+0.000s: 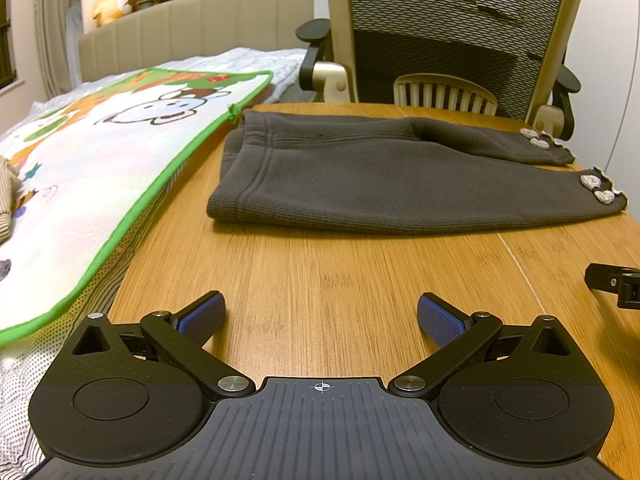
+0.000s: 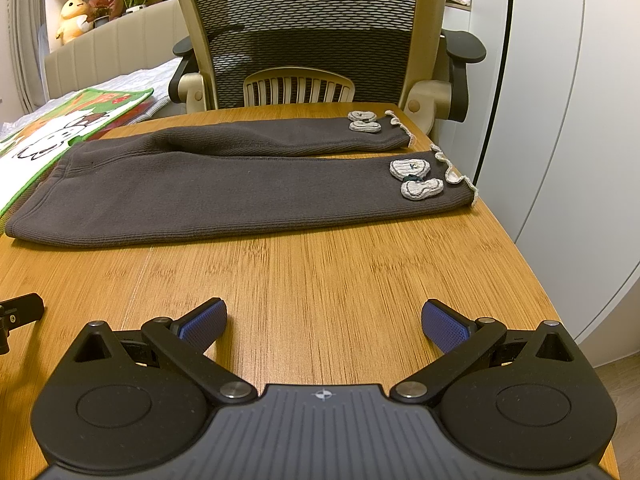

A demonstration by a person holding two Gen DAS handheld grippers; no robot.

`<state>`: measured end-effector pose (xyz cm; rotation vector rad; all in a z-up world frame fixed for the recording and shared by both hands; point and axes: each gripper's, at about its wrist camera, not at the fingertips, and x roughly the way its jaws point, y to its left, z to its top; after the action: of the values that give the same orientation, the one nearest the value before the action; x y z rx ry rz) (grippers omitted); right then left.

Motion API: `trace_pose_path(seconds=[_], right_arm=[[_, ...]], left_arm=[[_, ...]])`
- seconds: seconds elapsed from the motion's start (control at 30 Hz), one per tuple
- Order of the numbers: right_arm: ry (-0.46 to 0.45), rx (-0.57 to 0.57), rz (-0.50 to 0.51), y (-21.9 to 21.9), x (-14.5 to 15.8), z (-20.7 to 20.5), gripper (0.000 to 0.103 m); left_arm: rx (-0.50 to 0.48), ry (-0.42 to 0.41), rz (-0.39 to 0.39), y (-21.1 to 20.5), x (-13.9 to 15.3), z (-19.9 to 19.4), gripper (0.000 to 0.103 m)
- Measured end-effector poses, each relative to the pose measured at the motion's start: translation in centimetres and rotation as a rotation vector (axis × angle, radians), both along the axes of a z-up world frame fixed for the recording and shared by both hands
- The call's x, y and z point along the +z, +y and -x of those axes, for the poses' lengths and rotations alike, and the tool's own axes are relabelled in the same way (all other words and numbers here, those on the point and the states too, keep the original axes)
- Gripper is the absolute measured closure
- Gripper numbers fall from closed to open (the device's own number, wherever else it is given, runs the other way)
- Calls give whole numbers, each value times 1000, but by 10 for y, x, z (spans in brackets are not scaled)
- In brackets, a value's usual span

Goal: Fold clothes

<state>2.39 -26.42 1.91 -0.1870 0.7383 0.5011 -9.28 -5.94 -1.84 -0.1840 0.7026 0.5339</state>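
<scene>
The dark grey trousers point(image 2: 224, 184) lie flat across the middle of the frame on the tabletop point(image 2: 320, 276), both legs side by side at full length, no fold across them. Your left gripper point(image 1: 321, 316) and right gripper point(image 2: 324, 320) sit low at the bottom of frame, level, fingers spread wide, holding nothing. Judgement: any fold calls for pinching an edge at waistband or hems.

Dark grey ribbed trousers point(image 2: 224, 184) lie flat, waistband toward 9 o'clock, legs slightly parted toward 3 o'clock, cuffs frilled.
</scene>
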Motion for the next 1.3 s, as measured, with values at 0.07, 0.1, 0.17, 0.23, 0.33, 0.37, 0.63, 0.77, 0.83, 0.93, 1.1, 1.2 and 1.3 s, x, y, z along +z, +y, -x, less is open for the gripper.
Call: trace_pose_path(seconds=[0.07, 0.1, 0.17, 0.23, 0.33, 0.37, 0.63, 0.77, 0.83, 0.93, 1.1, 1.2, 1.3], right_arm=[[0, 1, 0, 0, 0, 0, 0], [0, 1, 0, 0, 0, 0, 0], [0, 1, 0, -1, 0, 0, 0], [1, 1, 0, -1, 0, 0, 0], [3, 7, 2, -1, 0, 0, 0], [3, 14, 3, -1, 0, 0, 0], [22, 54, -51, -10, 0, -2, 0], [25, 84, -63, -14, -1, -5, 0], [16, 100, -28, -11, -2, -6, 0], [10, 115, -2, -11, -3, -10, 0], [10, 123, 5, -9, -2, -12, 0], [13, 135, 9, -8, -2, -15, 0], [21, 166, 7, -7, -1, -19, 0]], left_arm=[[0, 0, 0, 0, 0, 0, 0], [0, 0, 0, 0, 0, 0, 0], [-1, 0, 1, 0, 0, 0, 0], [-14, 5, 10, 2, 2, 0, 0], [-35, 13, 24, 6, 4, 0, 0], [-42, 15, 29, 7, 5, 0, 0], [-92, -10, 94, 19, 18, -1, 0], [-133, -83, 92, 25, 43, -13, 0], [-172, -94, 77, 26, 49, -26, 0], [-225, -96, 72, 29, 52, -48, 0], [-244, -72, 115, 44, 31, -86, 0], [-249, -32, 140, 49, 11, -96, 0], [-289, -17, 61, 42, 1, -94, 0]])
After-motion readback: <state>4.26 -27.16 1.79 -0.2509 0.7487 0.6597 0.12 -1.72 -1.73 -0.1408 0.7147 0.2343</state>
